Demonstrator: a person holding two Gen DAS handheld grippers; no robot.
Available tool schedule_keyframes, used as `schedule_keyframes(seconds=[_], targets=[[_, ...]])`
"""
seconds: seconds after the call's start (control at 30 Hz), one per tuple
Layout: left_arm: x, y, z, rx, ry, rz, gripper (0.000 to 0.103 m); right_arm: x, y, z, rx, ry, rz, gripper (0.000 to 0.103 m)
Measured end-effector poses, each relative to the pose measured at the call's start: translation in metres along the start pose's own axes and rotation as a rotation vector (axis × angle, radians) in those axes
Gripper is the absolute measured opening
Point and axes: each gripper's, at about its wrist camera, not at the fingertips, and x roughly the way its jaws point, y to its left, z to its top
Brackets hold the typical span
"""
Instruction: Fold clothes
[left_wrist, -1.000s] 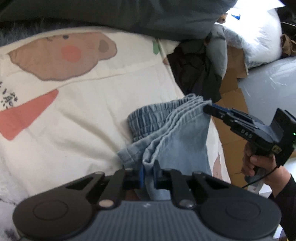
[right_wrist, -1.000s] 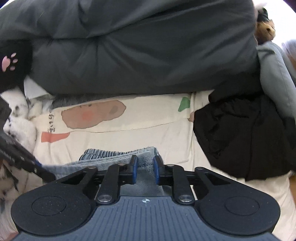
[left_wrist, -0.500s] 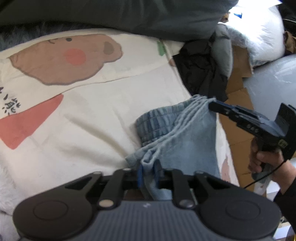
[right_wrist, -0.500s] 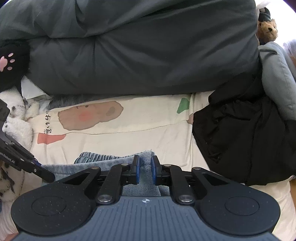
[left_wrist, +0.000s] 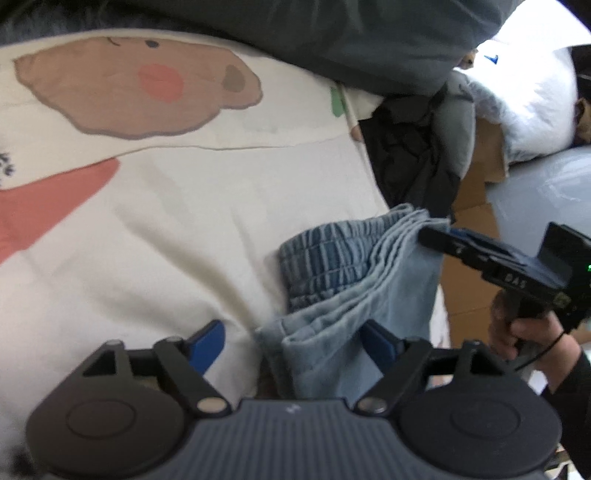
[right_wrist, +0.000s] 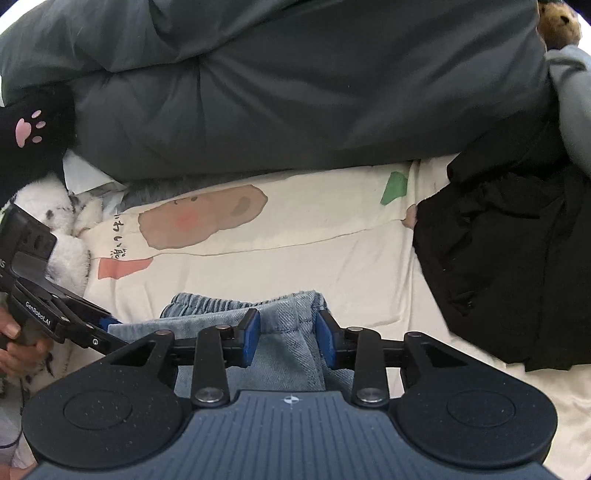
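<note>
The garment was a pair of light-blue denim trousers (left_wrist: 332, 295) with a darker, gathered elastic waistband (left_wrist: 321, 258). It lay folded into a compact stack of several layers on a cream printed bedsheet (left_wrist: 177, 229), near the sheet's right-hand edge. The layered fold edges ran diagonally beside the waistband. In the right wrist view the same trousers (right_wrist: 280, 332) lay flat, the waistband facing away.
</note>
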Motion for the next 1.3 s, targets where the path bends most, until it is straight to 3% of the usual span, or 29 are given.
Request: schedule_keyframes(seconds=[0.2,0.33,0.47,0.53,0.57,0.63,1.0,1.3], targets=[[0.001,0.001,-0.003,0.017,-0.01,-0.032,0.084,0.002,-0.004,0.002,-0.01,0.018,0.037,0.041],[-0.003,0.005,-0.009,-0.005,-0.003,-0.075,0.061,0.0,-0.005,0.005,-0.014,0.035,0.063,0.039],[-0.007,0.005,-0.014,-0.003,-0.016,-0.08,0.053,-0.007,-0.003,0.004,-0.008,0.031,0.053,0.036],[-0.01,0.004,-0.017,-0.005,-0.032,-0.079,0.046,-0.01,-0.002,0.004,-0.005,0.029,0.049,0.023],[-0.011,0.003,-0.018,-0.008,-0.04,-0.079,0.039,-0.012,-0.001,0.004,-0.003,0.028,0.046,0.022],[-0.014,-0.002,-0.018,0.005,-0.048,-0.08,0.033,-0.015,0.0,0.003,0.0,0.026,0.041,0.016],[-0.028,-0.049,-0.006,0.117,-0.056,-0.084,0.031,-0.056,0.0,-0.004,0.063,-0.046,-0.043,0.014],[-0.01,-0.064,0.015,0.18,-0.042,-0.104,0.03,-0.092,-0.004,0.002,0.082,-0.088,-0.128,0.014]])
